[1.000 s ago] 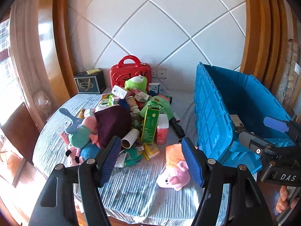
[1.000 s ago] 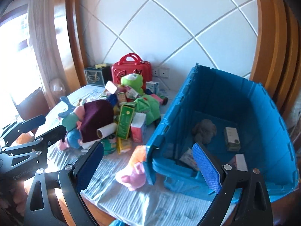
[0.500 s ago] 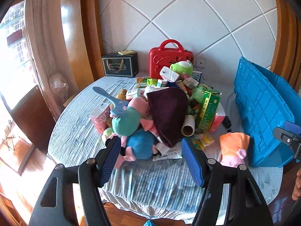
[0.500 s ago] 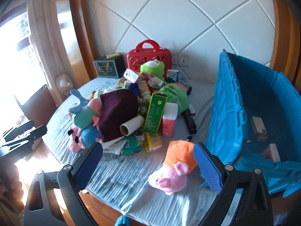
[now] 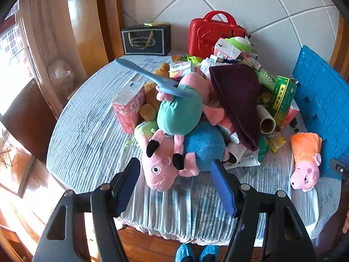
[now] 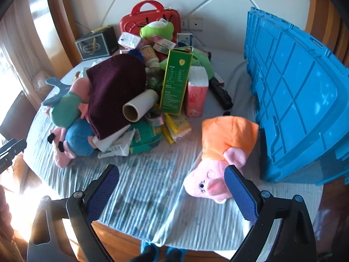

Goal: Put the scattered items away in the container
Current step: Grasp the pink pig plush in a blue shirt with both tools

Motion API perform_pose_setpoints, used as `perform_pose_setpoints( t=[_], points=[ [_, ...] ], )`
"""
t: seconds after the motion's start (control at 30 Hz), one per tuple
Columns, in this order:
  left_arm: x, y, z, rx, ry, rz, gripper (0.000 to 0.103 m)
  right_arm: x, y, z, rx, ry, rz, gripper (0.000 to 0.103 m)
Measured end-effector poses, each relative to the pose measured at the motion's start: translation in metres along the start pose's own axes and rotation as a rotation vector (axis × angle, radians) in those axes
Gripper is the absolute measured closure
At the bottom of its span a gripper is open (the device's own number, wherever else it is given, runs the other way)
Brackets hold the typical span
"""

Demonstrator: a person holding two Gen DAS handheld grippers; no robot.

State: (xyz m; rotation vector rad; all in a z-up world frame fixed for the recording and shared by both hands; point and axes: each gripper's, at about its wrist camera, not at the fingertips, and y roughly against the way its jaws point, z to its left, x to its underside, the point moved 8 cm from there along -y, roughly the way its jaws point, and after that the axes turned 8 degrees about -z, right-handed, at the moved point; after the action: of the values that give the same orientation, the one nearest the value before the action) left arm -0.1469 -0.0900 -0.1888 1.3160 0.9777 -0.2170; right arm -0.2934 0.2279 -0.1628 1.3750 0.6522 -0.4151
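Left gripper [image 5: 175, 185] spread wide, empty, at bottom centre before the blue-bodied pig plush [image 5: 174, 152]. Right gripper [image 6: 172, 194] likewise released, low in frame beside the orange-dressed pig plush [image 6: 220, 152]. Blue container [image 6: 294, 100] at frame right, pile [image 6: 135, 83] centre-left.

The green box [image 5: 282, 100] carried yellow Chinese characters down its side, too small to read; its back panel showed fine print, and the black box [image 5: 145, 40] gold lettering, both illegible.

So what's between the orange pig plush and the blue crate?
Nothing: in the right wrist view the orange pig plush lies right beside the blue crate, only bare cloth between.
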Motion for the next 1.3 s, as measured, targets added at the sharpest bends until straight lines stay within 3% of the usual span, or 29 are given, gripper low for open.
perform_pose_setpoints(
  t=[0.13, 0.3, 0.53, 0.83, 1.1, 1.2, 1.3],
  points=[
    [0.017, -0.027, 0.011, -0.043, 0.034, 0.049, 0.037, 0.005, -0.028, 0.011, -0.031, 0.027, 0.037, 0.005],
    [0.038, -0.051, 0.021, -0.079, 0.069, 0.099, 0.037, 0.002, -0.064, 0.059, -0.162, 0.098, 0.073, 0.005],
    [0.042, -0.07, 0.031, -0.051, 0.12, 0.142, 0.037, 0.006, -0.096, 0.141, -0.29, 0.199, 0.139, 0.005],
    [-0.004, -0.08, 0.041, 0.003, 0.05, 0.085, 0.037, -0.011, -0.106, 0.178, -0.279, 0.17, 0.126, 0.005],
    [0.055, -0.111, 0.03, 0.104, 0.014, 0.223, 0.037, -0.006, -0.13, 0.191, -0.254, 0.133, 0.163, 0.005],
    [0.067, -0.126, 0.026, 0.105, -0.004, 0.246, 0.037, -0.002, -0.136, 0.197, -0.255, 0.144, 0.183, 0.005],
    [0.071, -0.143, 0.034, 0.11, 0.042, 0.267, 0.037, -0.001, -0.142, 0.206, -0.248, 0.173, 0.186, 0.005]
  ],
)
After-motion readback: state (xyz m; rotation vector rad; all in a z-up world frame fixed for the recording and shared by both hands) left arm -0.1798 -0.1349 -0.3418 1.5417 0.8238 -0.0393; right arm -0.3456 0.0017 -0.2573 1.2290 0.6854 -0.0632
